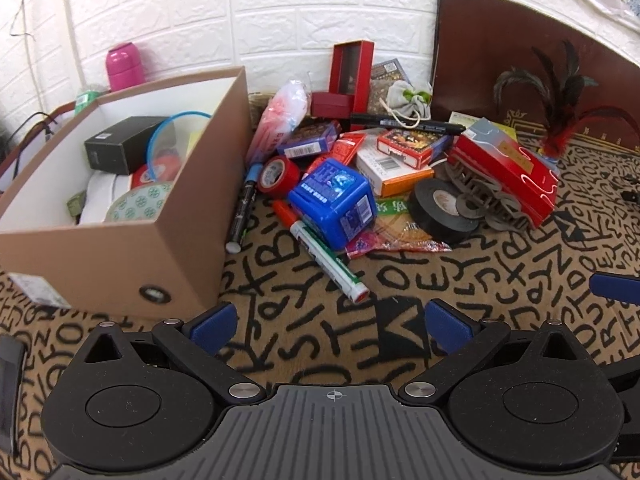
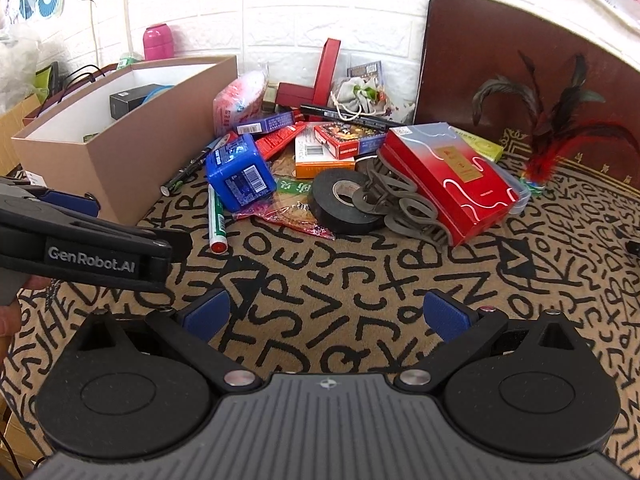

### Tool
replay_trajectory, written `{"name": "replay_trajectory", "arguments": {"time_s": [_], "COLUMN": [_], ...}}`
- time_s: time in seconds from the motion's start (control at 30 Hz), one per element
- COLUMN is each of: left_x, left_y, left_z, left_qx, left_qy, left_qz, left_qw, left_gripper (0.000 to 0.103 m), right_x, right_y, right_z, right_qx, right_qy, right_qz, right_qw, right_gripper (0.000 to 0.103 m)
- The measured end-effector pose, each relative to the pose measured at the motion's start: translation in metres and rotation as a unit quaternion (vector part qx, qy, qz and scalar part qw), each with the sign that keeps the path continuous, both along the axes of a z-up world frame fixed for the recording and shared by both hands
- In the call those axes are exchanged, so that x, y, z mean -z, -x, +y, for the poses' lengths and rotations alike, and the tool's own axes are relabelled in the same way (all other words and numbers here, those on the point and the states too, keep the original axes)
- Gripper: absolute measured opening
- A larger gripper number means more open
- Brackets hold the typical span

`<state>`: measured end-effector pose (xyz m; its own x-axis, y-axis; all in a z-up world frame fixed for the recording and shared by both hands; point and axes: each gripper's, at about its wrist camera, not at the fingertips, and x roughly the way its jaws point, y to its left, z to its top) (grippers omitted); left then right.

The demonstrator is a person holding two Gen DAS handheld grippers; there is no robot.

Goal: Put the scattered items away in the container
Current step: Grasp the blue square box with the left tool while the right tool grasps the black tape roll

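The left gripper [image 1: 329, 326], jaws apart and empty, hovers over lettered cloth [image 1: 460, 292]; cardboard box [image 1: 120, 236] far left, blue cube [image 1: 334, 202] beyond.

two tape rolls [image 1: 442, 210], three markers [image 1: 328, 258]

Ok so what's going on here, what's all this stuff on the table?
Someone is tidying clutter into the cardboard box with two handheld grippers. Both the left gripper and the right gripper hang open and empty above the patterned cloth. The box already holds a few things. A blue cube, black tape roll, markers and card packs sit piled beside it.
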<state>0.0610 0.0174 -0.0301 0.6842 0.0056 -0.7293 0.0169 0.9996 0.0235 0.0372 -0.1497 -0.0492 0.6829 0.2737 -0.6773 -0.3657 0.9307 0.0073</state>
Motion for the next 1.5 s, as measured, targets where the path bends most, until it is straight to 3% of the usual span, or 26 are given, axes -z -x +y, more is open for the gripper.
{"name": "replay_trajectory", "arguments": {"time_s": [0.3,0.37,0.53,0.7,0.8,0.87,0.97,1.1,1.23,1.33,1.4,1.5], "left_x": [0.002,0.002,-0.007,-0.016,-0.017,-0.009,0.002,0.025,0.046,0.045,0.042,0.038], "left_y": [-0.055,-0.063,-0.059,-0.056,-0.059,-0.074,-0.094,-0.115,-0.13,-0.123,-0.117,-0.101], "left_z": [0.016,0.021,0.021,-0.001,-0.021,-0.023,-0.014,-0.006,0.011,0.01,0.01,0.001], "left_qx": [-0.003,-0.027,-0.013,0.06,0.085,0.067,0.048,0.04,0.032,0.045,0.06,0.083], "left_qy": [0.008,0.031,0.072,0.056,-0.009,-0.031,-0.013,-0.021,0.037,0.024,0.032,0.023], "left_qz": [0.001,0.006,-0.009,-0.023,-0.066,-0.057,-0.033,0.0,0.038,0.026,0.031,0.029], "left_qw": [1.0,0.9991,0.9973,0.9964,0.9942,0.9956,0.9982,0.999,0.9981,0.9984,0.9972,0.9958], "left_gripper": [0.092,0.092,0.092,0.09,0.095,0.094,0.093,0.093,0.082,0.078,0.078,0.07], "right_x": [0.02,0.022,0.022,0.028,0.034,0.035,0.036,0.037,0.046,0.051,0.048,0.045], "right_y": [-0.054,-0.067,-0.091,-0.104,-0.106,-0.107,-0.11,-0.12,-0.13,-0.131,-0.126,-0.113], "right_z": [0.011,0.016,0.026,0.035,0.032,0.029,0.025,0.025,0.031,0.037,0.035,0.029], "right_qx": [-0.03,-0.04,-0.061,-0.075,-0.078,-0.073,-0.074,-0.077,-0.084,-0.087,-0.084,-0.095], "right_qy": [-0.027,-0.03,-0.046,-0.039,-0.041,-0.04,-0.044,-0.053,-0.047,-0.031,-0.035,-0.039], "right_qz": [0.01,0.006,-0.001,0.0,0.004,0.0,0.0,-0.007,-0.01,-0.02,-0.018,-0.007], "right_qw": [0.999,0.999,0.997,0.996,0.996,0.997,0.996,0.996,0.995,0.995,0.996,0.995], "right_gripper": [0.1,0.096,0.085,0.076,0.075,0.074,0.073,0.074,0.07,0.057,0.035,0.033]}}
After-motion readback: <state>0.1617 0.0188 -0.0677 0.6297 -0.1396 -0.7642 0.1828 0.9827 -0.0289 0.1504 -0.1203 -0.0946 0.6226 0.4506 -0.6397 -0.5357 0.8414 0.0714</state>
